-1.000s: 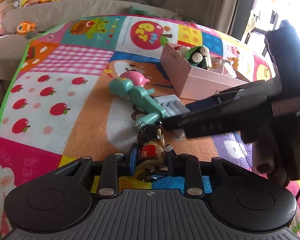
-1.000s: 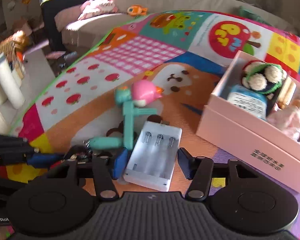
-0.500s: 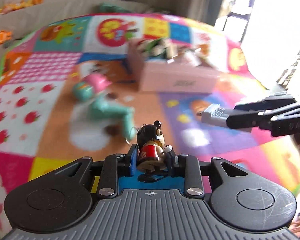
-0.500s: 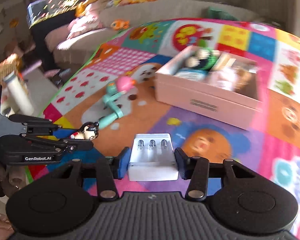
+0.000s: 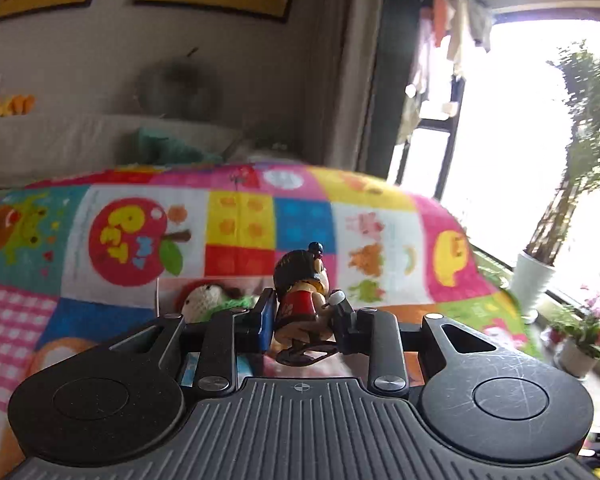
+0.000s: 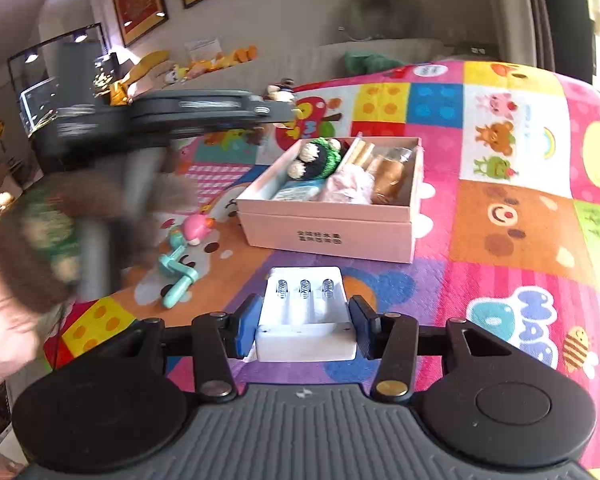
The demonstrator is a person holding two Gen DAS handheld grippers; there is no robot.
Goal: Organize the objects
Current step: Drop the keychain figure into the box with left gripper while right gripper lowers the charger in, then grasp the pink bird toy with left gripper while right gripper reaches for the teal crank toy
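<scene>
My left gripper (image 5: 304, 312) is shut on a small figurine (image 5: 300, 292) with dark hair and a red top, held in the air over the near end of the pink box (image 6: 328, 236). In the right wrist view the figurine (image 6: 282, 94) hangs above and left of the box. My right gripper (image 6: 305, 312) is shut on a white battery case (image 6: 306, 300), lifted above the play mat (image 6: 500, 220) in front of the box. The box holds a crocheted green and black toy (image 6: 316, 156), pink cloth and a brown bottle.
A teal crank toy (image 6: 178, 276) with a pink bird (image 6: 196, 228) lies on the mat left of the box. A person's hand in a fuzzy brown sleeve (image 6: 40, 240) holds the left gripper. A sofa is behind the mat; potted plants (image 5: 532, 280) stand at the window.
Both grippers rose off the mat with their objects. The left one swung right and forward over the box and tilted up. The right one pulled back from the box with the battery case.
</scene>
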